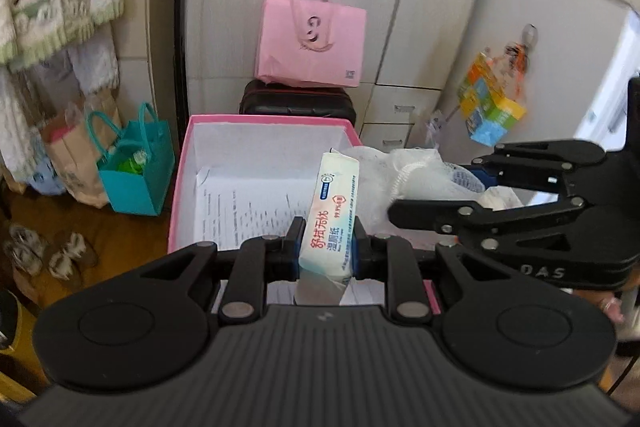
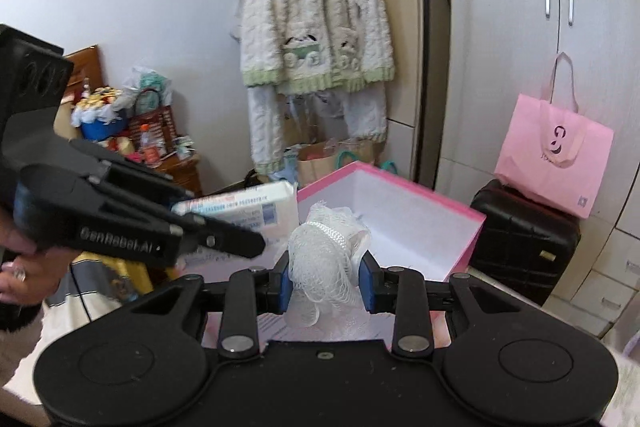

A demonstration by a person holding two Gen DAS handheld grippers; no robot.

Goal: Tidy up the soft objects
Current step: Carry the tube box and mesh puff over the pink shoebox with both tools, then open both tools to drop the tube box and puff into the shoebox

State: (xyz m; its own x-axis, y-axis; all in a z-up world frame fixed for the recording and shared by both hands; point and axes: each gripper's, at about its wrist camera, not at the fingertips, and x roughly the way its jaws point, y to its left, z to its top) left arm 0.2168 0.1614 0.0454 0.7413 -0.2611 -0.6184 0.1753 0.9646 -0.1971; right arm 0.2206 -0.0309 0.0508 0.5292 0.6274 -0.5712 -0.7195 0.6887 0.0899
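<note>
My left gripper (image 1: 327,243) is shut on a white pack of wet wipes (image 1: 334,203), held up over the open pink box (image 1: 182,163) with printed paper in its white bottom. The same pack (image 2: 256,203) shows from the right wrist view at the left, with the left gripper (image 2: 224,227) on it. My right gripper (image 2: 325,277) is shut on a white mesh bath puff (image 2: 328,247), in front of the pink box (image 2: 468,247). From the left wrist view the puff (image 1: 412,171) and right gripper (image 1: 448,193) sit to the right of the pack.
A black suitcase (image 1: 298,103) with a pink paper bag (image 1: 312,43) on it stands behind the box against white cupboards. A teal bag (image 1: 134,175) and a brown paper bag stand left on the wooden floor. A knitted cardigan (image 2: 316,15) hangs on the wall. A cluttered wooden stand (image 2: 132,131) is at the left.
</note>
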